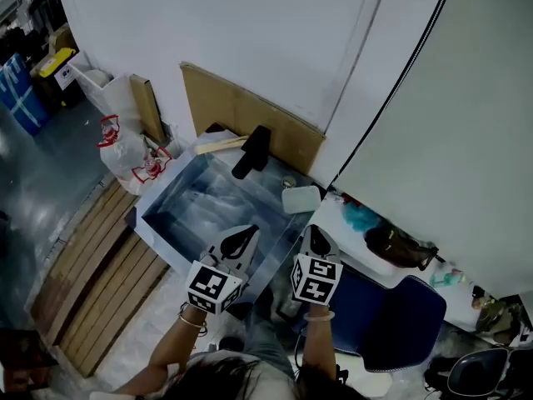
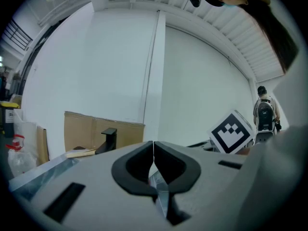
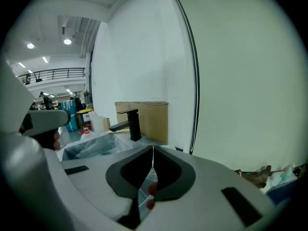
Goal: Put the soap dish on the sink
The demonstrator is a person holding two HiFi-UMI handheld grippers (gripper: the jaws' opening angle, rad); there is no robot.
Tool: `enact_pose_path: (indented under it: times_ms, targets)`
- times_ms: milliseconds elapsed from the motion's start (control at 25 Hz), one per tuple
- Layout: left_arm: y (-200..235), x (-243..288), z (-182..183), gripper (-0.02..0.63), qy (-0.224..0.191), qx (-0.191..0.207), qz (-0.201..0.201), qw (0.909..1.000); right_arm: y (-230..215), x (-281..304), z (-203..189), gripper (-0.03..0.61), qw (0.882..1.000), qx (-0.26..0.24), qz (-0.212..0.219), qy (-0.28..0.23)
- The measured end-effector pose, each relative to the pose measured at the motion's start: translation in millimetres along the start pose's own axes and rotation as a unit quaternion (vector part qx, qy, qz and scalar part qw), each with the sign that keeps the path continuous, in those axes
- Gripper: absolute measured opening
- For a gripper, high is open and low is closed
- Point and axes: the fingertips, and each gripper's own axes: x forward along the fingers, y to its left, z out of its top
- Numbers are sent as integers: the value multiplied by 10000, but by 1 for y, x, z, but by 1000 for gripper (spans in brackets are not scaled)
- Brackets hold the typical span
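Though only a dim, pale shape in the head view, soap dish (image 1: 301, 198) is noted at sink (image 1: 158, 188) corner, just ahead of right gripper (image 1: 316, 233). That gripper and left gripper (image 1: 246, 233) are pressed together, empty.

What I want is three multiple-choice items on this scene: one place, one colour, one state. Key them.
1. The soap dish lies: A in the basin; B by the sink's right back corner; C in a gripper.
2. The faucet is: A white; B black; C red.
3. The left gripper and right gripper are: A both shut; B both open; C one open.
B, it sits at that corner; B, dark in every view; A, both pairs of jaws meet on nothing.
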Motion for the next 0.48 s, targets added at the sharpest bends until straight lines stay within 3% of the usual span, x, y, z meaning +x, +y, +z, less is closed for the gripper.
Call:
enact_pose_path:
  times_ms: [480]
  targets:
    - [-28, -63, 30, 10, -422, 184, -38, 9989, 35, -84, 17, 26, 9983, -127, -32, -564]
